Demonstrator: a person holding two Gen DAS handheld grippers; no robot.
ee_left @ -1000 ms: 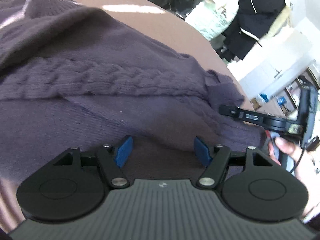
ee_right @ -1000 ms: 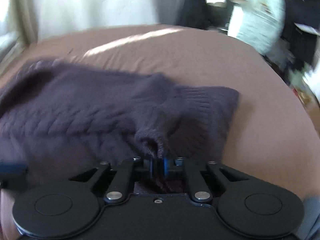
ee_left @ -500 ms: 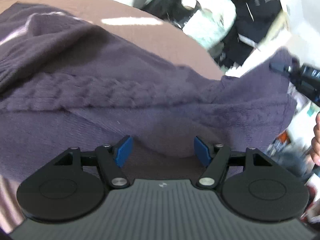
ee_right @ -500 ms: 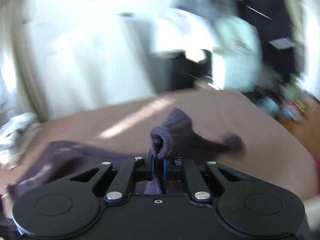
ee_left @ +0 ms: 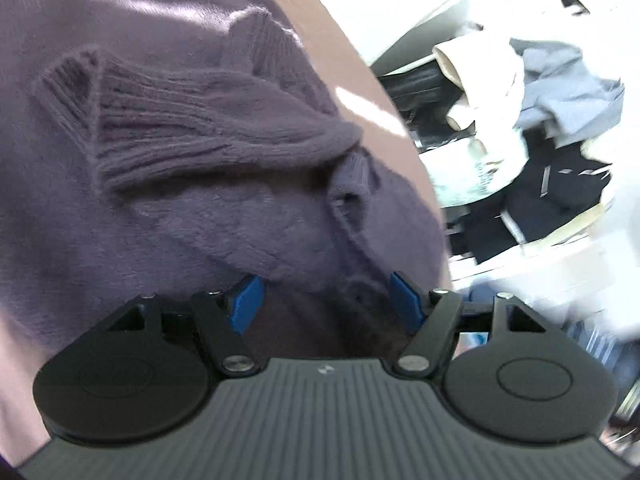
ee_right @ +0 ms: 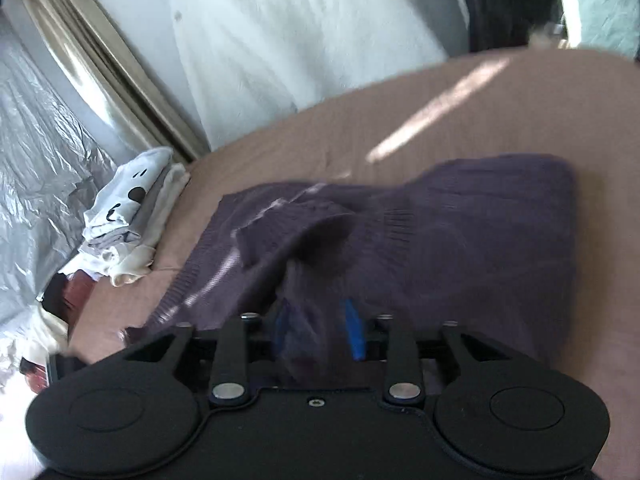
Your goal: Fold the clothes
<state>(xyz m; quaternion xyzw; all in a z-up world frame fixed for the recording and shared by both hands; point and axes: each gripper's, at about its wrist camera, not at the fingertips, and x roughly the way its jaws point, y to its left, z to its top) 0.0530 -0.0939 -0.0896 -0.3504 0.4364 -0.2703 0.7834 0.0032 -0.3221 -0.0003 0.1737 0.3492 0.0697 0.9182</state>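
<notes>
Nearby, folded pale clothes (stacked) beside purple sweater on bed.

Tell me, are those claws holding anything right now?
No. Both the left gripper and right gripper are open; purple sweater fabric lies between the right one's fingers, unclamped.

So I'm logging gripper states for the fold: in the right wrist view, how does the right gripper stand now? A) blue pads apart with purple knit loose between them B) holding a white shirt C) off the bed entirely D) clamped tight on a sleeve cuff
A: the right gripper has its blue pads apart, with the purple sweater loose between them.
</notes>
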